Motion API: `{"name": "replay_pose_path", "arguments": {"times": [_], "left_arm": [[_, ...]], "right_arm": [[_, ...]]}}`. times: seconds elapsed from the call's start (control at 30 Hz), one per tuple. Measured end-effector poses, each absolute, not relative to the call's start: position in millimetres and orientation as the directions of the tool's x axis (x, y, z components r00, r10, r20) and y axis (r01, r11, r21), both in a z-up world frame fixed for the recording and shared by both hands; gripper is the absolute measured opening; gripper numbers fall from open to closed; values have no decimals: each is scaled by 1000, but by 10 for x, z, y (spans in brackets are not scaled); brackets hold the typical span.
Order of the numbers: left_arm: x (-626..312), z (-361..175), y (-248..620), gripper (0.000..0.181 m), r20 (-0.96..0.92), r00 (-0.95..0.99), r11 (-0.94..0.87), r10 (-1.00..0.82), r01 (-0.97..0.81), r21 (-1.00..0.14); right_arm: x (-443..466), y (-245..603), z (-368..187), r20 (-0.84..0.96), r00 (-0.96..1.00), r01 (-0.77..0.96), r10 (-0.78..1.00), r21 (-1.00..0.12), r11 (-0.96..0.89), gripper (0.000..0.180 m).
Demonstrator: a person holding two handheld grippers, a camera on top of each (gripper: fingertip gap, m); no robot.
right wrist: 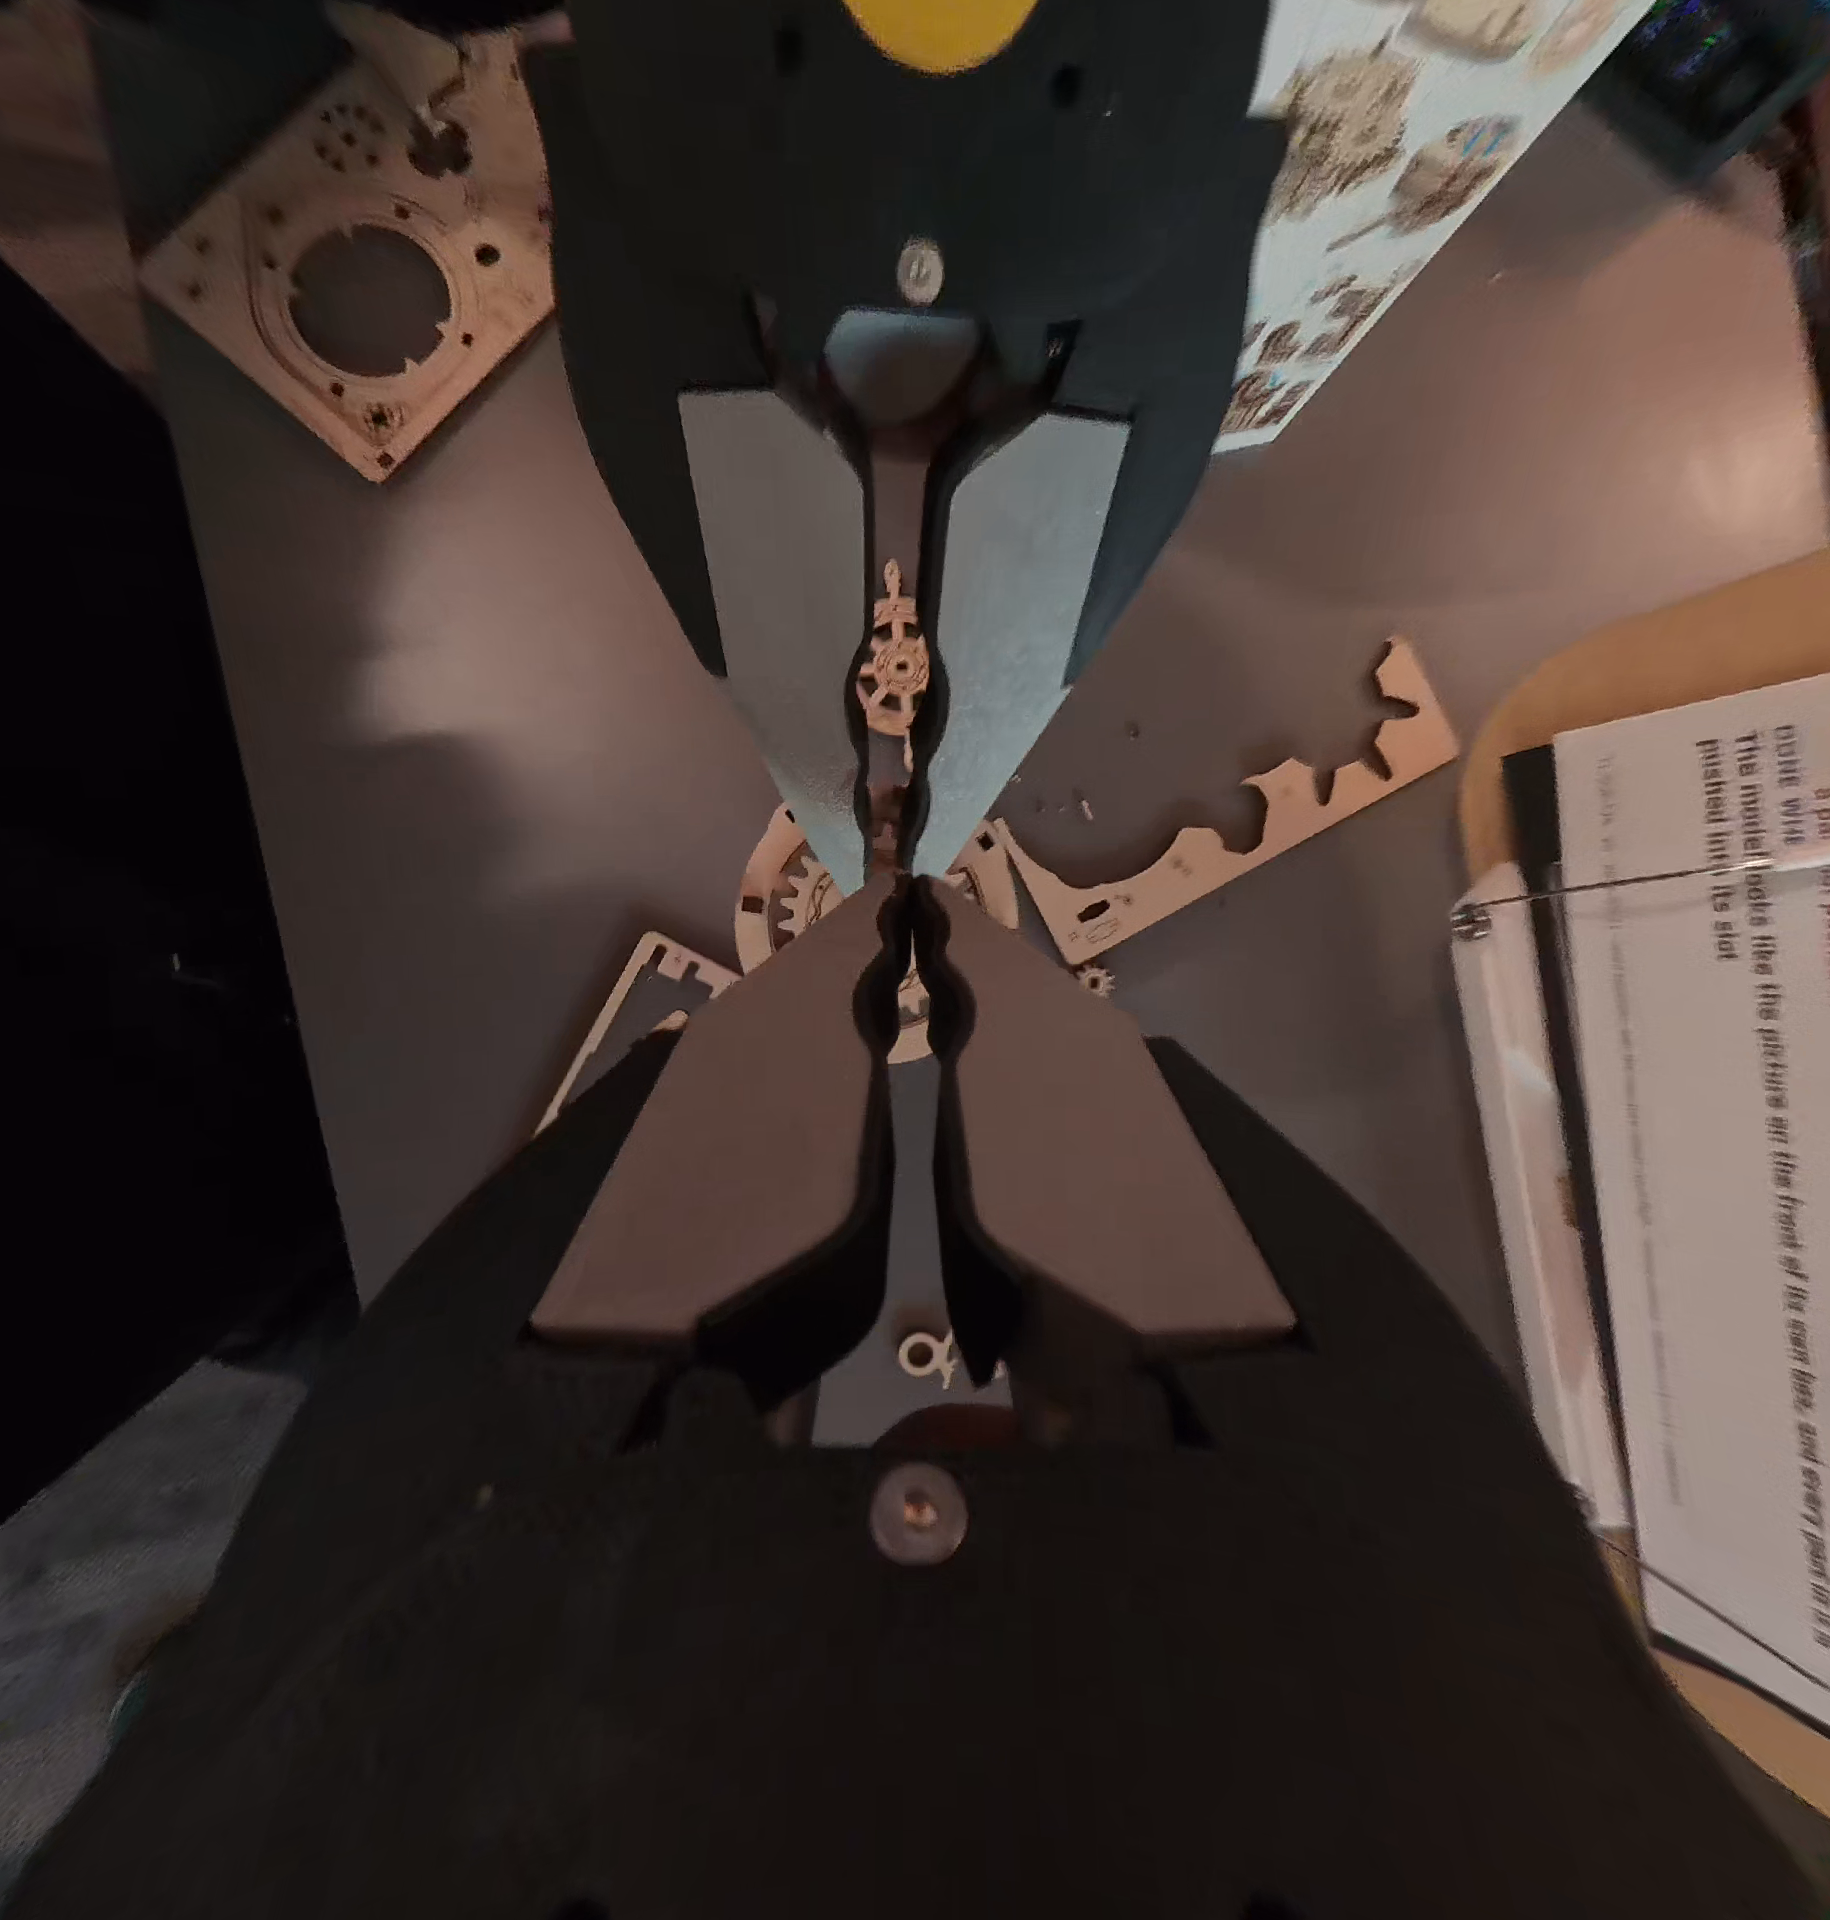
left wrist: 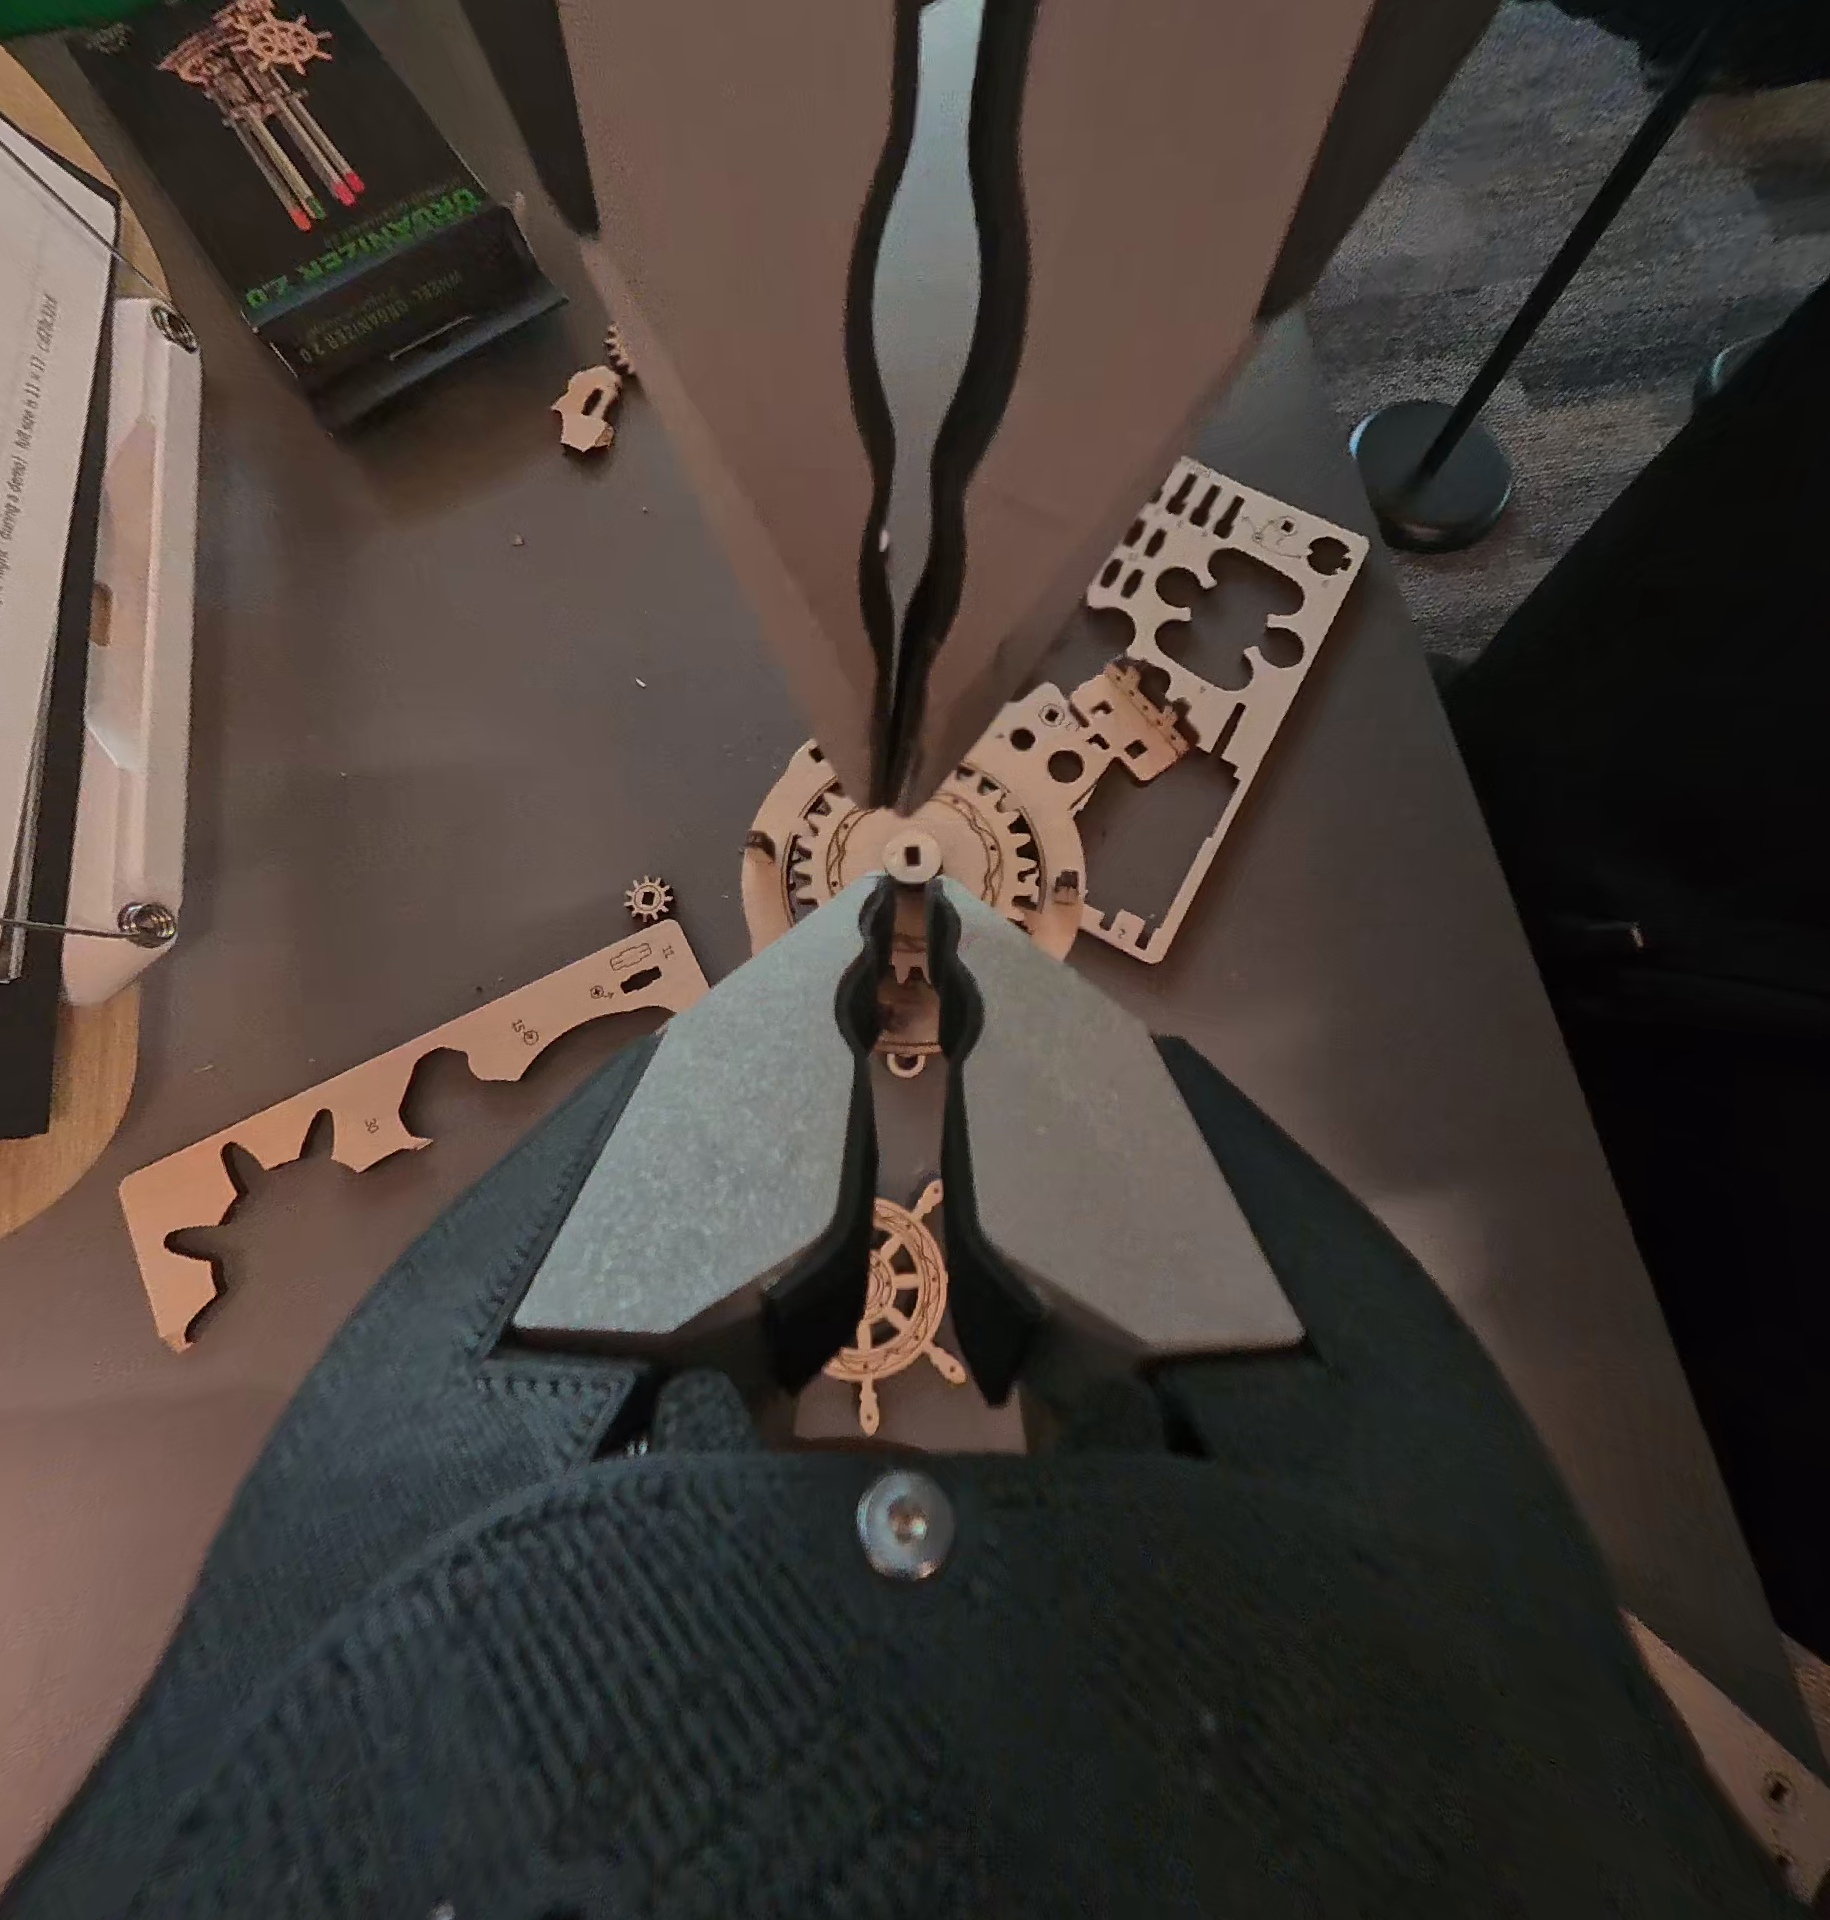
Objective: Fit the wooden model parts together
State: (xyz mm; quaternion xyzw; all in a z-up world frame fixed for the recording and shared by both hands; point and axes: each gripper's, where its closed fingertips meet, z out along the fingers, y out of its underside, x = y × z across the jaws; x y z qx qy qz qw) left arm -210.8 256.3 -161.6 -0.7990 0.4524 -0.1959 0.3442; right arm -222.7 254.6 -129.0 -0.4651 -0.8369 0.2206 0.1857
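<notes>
Left gripper point(left wrist: 909, 894) clamps a wooden peg point(left wrist: 911, 858) over the gear disc point(left wrist: 786, 862). Right gripper point(right wrist: 903, 883) meets it, pressed together. A printed dark box point(left wrist: 308, 197) and printed sheets point(right wrist: 1721, 1091) lie nearby.

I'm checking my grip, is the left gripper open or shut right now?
Shut. The left gripper's tips pinch a small wooden peg over the round gear assembly.

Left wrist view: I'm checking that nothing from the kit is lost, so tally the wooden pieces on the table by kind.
Punched sheets: 2
Small gears: 2
Ship's wheel: 1
Gear assembly: 1
Small cutout: 1
Total: 7
</notes>
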Motion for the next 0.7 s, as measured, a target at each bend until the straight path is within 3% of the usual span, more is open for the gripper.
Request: {"name": "replay_pose_path", "arguments": {"times": [0.07,0.13,0.27,0.57,0.7], "left_arm": [[-2101,-1615,2566,4,13,515,-358,-857,-578,-733],[-2137,-1620,2553,3,9,514,-359,-858,-587,-726],[-2097,-1617,2566,2,17,510,-357,-860,-576,-735],[-2130,-1613,2559,0,24,515,-368,-857,-578,-728],[-2117,-1611,2556,10,56,513,-380,-857,-555,-740]], "right_arm": [[-2148,2517,-1595,53,-518,747,854,-458,482,1],[-2133,2561,-1608,72,-502,755,862,-449,477,0],[-2215,2561,-1313,126,-491,705,862,-524,477,0],[-2148,2492,-1597,75,-513,738,855,-470,484,0],[-2164,2496,-1595,42,-500,736,865,-505,450,0]]}}
